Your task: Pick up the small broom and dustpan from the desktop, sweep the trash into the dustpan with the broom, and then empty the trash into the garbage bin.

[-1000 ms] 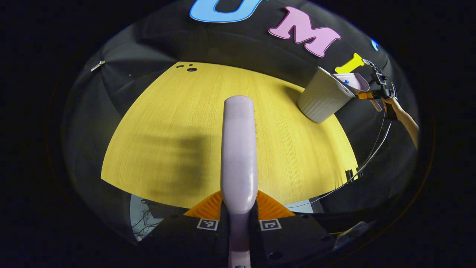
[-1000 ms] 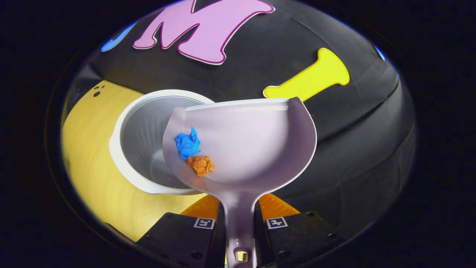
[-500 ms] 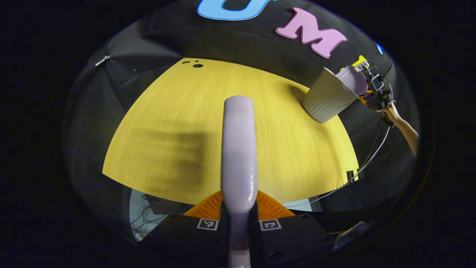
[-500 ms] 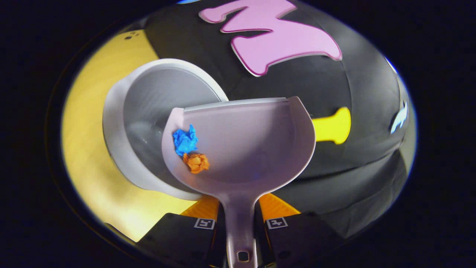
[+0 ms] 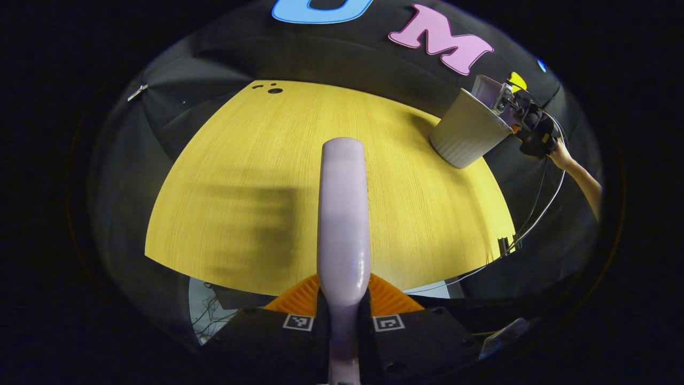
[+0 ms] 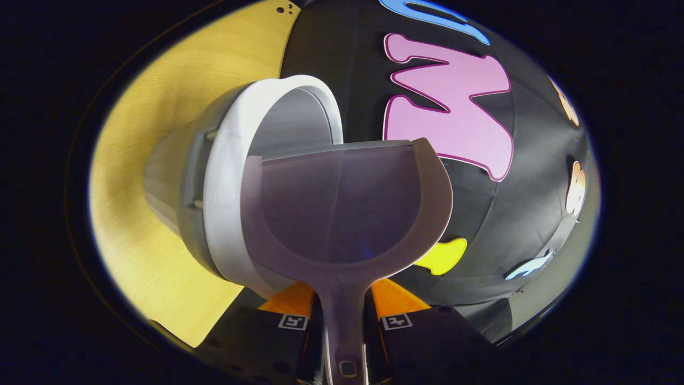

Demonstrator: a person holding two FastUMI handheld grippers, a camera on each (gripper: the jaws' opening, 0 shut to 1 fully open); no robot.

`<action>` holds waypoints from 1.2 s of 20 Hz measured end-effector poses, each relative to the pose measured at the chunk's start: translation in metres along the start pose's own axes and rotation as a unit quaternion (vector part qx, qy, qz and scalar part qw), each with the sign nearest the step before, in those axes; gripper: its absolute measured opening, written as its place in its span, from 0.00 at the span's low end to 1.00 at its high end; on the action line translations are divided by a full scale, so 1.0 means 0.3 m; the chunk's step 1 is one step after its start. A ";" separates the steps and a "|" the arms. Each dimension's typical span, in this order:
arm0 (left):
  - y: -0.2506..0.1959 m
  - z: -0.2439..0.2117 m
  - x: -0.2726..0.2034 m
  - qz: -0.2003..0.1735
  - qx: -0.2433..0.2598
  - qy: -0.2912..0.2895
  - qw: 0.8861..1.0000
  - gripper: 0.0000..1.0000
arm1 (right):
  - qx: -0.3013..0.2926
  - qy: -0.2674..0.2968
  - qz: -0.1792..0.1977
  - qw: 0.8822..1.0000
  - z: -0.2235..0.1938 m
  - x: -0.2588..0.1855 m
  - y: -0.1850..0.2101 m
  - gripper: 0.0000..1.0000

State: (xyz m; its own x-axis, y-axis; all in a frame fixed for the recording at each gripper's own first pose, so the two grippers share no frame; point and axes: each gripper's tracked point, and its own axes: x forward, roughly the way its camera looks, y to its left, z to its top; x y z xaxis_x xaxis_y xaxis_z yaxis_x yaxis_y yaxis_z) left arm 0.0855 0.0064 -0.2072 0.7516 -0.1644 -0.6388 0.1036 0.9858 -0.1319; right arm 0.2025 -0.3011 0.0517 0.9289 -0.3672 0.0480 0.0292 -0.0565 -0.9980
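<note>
Dustpan (image 6: 347, 208) tipped further over garbage bin (image 6: 224, 203), trash gone; handle clamped by right gripper (image 6: 342, 321); broom (image 5: 343, 214) clamped by left gripper (image 5: 342, 321) over counter (image 5: 240, 160)

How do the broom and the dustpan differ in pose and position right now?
The broom is held out level over the bare yellow desktop, well away from the bin; the dustpan is tipped at the rim of the white garbage bin. The broom shows as a long narrow back; the dustpan shows a broad scoop with no trash in it. Both are pale lilac, each clamped by its handle in a tool: left tool, right tool.
</note>
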 end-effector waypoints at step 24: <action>-0.088 0.281 -0.111 0.040 0.010 -0.177 0.983 0.26 | 0.623 -0.027 0.166 0.764 0.022 -0.129 -0.273 0.35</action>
State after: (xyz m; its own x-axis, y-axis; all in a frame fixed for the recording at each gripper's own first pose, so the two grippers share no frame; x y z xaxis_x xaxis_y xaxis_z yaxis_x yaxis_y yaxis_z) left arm 0.1127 -0.0113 -0.1187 0.9372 -0.0683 -0.3421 0.0456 0.9962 -0.0740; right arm 0.1665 -0.2761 0.1312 0.9742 -0.1299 -0.1844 0.0876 0.9713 -0.2212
